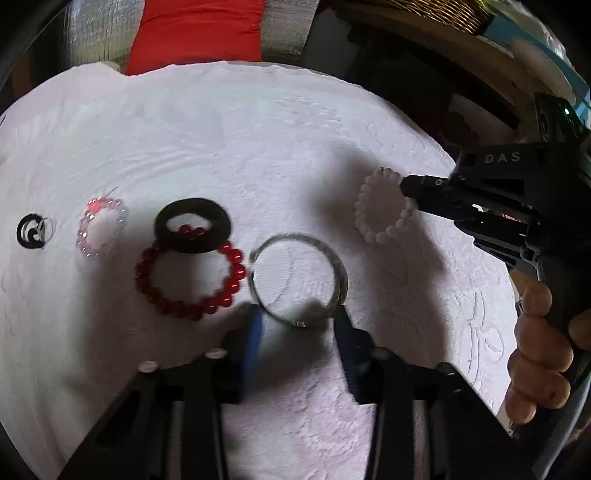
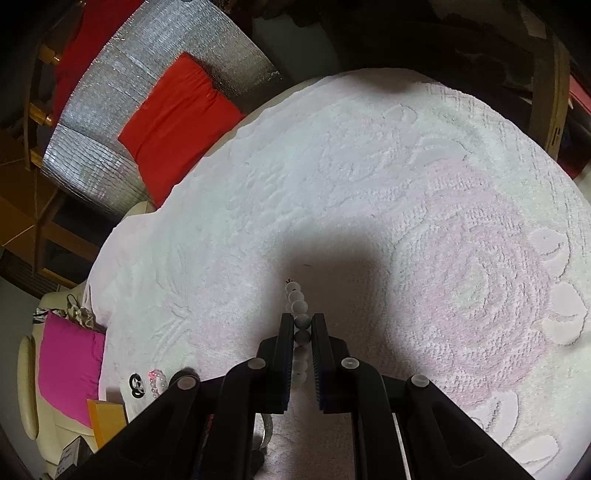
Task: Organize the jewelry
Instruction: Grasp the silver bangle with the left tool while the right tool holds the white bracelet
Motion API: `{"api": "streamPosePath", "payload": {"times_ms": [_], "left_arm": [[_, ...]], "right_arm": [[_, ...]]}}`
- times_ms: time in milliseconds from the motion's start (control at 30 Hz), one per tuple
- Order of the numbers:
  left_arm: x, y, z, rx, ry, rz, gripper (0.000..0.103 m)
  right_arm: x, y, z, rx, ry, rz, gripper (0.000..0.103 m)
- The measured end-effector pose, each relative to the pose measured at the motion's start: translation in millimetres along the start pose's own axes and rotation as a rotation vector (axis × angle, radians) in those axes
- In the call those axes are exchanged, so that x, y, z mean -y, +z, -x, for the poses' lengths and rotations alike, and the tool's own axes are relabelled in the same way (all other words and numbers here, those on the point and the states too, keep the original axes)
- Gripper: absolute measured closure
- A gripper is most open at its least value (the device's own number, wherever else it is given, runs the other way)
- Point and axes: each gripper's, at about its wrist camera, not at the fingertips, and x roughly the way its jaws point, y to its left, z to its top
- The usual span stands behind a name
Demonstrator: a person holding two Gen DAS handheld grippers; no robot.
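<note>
On a white embossed cloth (image 1: 221,140) lie a silver bangle (image 1: 334,258), a red bead bracelet (image 1: 236,269), a black hair tie (image 1: 218,221) overlapping it, a pink bead bracelet (image 1: 85,242) and a small black-and-silver piece (image 1: 31,230). My left gripper (image 1: 297,317) is open, its fingers either side of the bangle's near edge. My right gripper (image 1: 412,192) is shut on a white bead bracelet (image 1: 364,210), held at its right side. In the right wrist view the white beads (image 2: 297,301) stand edge-on between the shut fingers (image 2: 286,332).
A red cushion (image 2: 177,114) and a silver padded backrest (image 2: 110,110) lie beyond the cloth's far edge. A pink cushion (image 2: 70,365) and an orange box (image 2: 107,417) sit off the left side. A woven basket (image 1: 443,14) is at the far right.
</note>
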Motion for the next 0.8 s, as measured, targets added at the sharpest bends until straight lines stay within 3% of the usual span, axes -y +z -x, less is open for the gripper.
{"api": "streamPosePath", "payload": {"times_ms": [133,300,333,400,467,800], "left_arm": [[-10,-5,5,-0.022,-0.002,-0.018,0.092],[-17,-10,13,-0.051,-0.038,-0.004,0.092],[-13,-10,12,-0.057,-0.031,-0.002,0.089],[-6,-11,12,-0.060,-0.049,0.027,0.056],[2,-9,9,-0.055,-0.055,0.056,0.033],[36,14,-21,-0.018,0.225,0.123,0.017]], "right_arm": [[-2,1,3,0.007,0.005,0.002,0.092],[-3,1,3,0.009,0.008,-0.003,0.092],[-4,1,3,0.011,0.009,-0.003,0.092],[-5,1,4,0.011,0.010,-0.002,0.092],[-5,1,4,0.015,0.011,0.000,0.092],[13,9,20,0.053,0.031,-0.048,0.092]]}}
